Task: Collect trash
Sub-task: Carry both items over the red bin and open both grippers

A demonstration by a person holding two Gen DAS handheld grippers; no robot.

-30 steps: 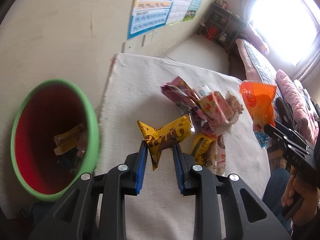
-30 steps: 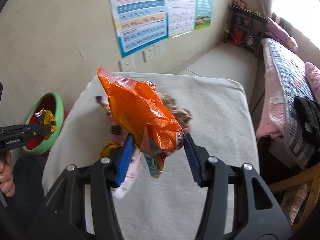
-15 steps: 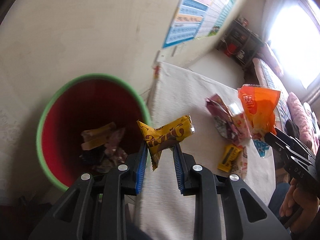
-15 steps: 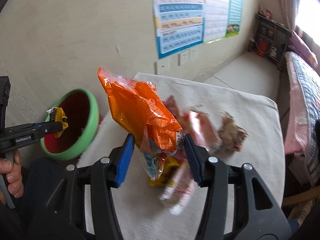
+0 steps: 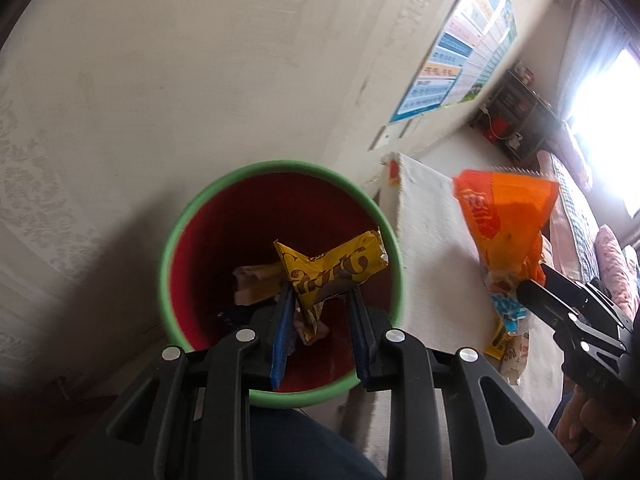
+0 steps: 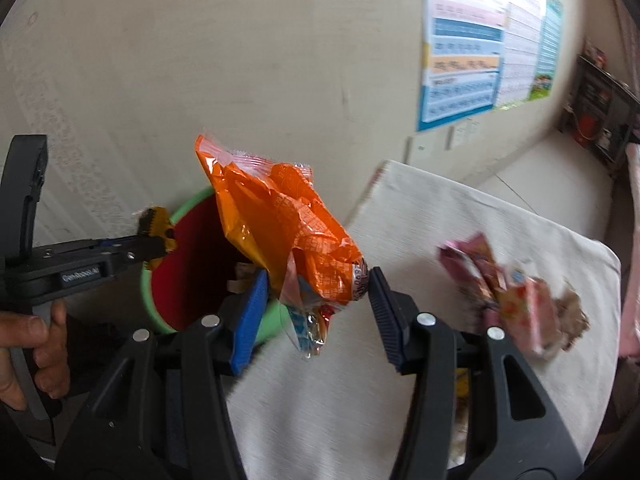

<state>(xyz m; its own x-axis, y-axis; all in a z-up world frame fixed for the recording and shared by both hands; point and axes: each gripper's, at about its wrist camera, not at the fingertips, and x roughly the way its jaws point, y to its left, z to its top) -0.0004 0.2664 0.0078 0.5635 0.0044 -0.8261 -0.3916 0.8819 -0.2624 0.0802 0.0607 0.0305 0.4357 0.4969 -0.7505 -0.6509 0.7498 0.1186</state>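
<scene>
My left gripper (image 5: 320, 300) is shut on a yellow snack wrapper (image 5: 332, 268) and holds it over the open mouth of the red bin with a green rim (image 5: 280, 168). Several wrappers (image 5: 256, 284) lie inside the bin. My right gripper (image 6: 318, 284) is shut on a crumpled orange snack bag (image 6: 280, 224), held above the table's left edge beside the bin (image 6: 188, 280). The orange bag (image 5: 504, 216) and right gripper (image 5: 524, 290) also show in the left wrist view. The left gripper (image 6: 160, 242) shows at the left of the right wrist view.
A white cloth-covered table (image 6: 440, 220) stands right of the bin. Pink and red wrappers (image 6: 512, 288) lie on it at the right; a yellow wrapper (image 5: 498, 340) lies near its front. A wall with posters (image 6: 464, 60) is behind.
Both grippers have swung left from the table toward the bin. The yellow wrapper is now over the bin's mouth, and the orange bag has come up beside the bin.
</scene>
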